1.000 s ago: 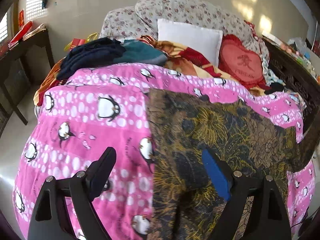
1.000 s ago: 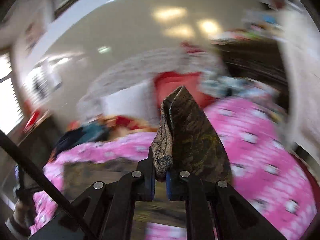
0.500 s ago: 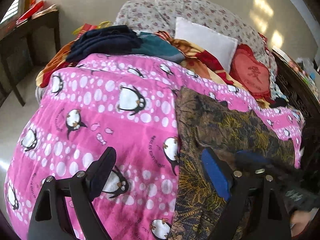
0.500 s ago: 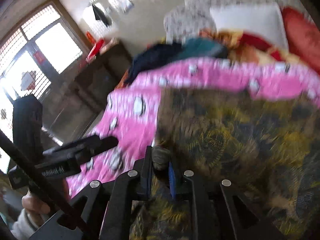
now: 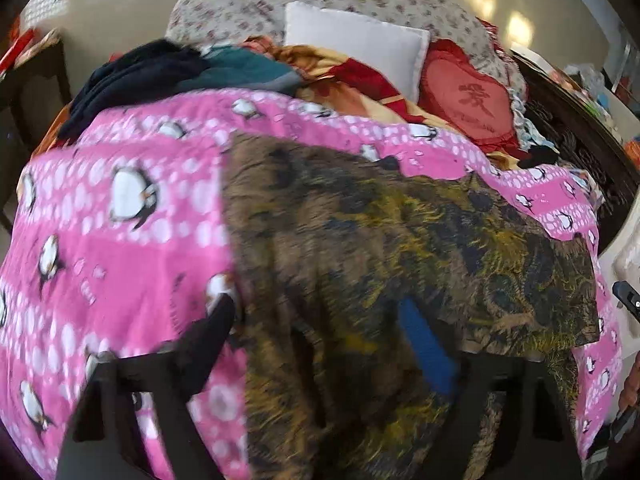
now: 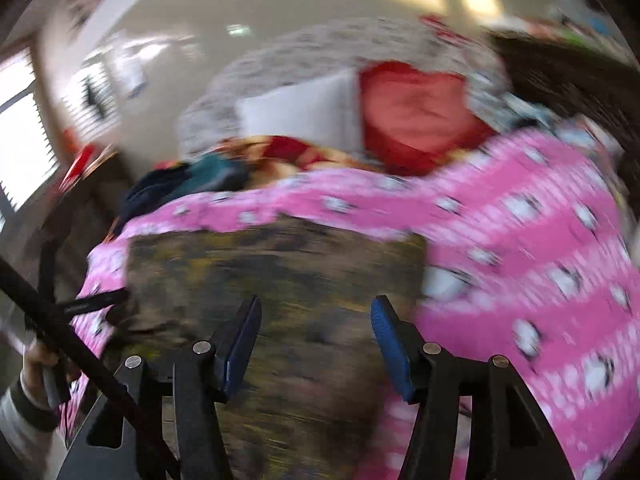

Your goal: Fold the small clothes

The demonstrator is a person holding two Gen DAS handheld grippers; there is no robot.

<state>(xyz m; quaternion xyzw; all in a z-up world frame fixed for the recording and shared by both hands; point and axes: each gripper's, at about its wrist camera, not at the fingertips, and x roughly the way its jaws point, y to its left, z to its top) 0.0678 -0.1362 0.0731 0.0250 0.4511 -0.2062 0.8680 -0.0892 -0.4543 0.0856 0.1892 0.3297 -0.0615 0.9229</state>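
Note:
A brown, yellow and dark patterned garment (image 5: 380,264) lies spread on the pink penguin blanket (image 5: 120,220), with its right part folded over the lower part. My left gripper (image 5: 320,340) is open just above the garment's near left side, empty. In the right wrist view, which is blurred, the garment (image 6: 280,280) lies flat and my right gripper (image 6: 316,340) is open and empty above its near edge. The left gripper (image 6: 92,302) shows at the garment's left edge there.
A pile of dark blue and teal clothes (image 5: 168,72) lies at the back left of the bed. A white pillow (image 5: 356,44) and a red heart cushion (image 5: 468,96) stand at the head. A dark carved wooden frame (image 5: 580,148) runs along the right.
My right gripper laid the garment's lifted part down over the rest, opened and drew back. My left gripper stayed open and shifted a little over the garment's left side.

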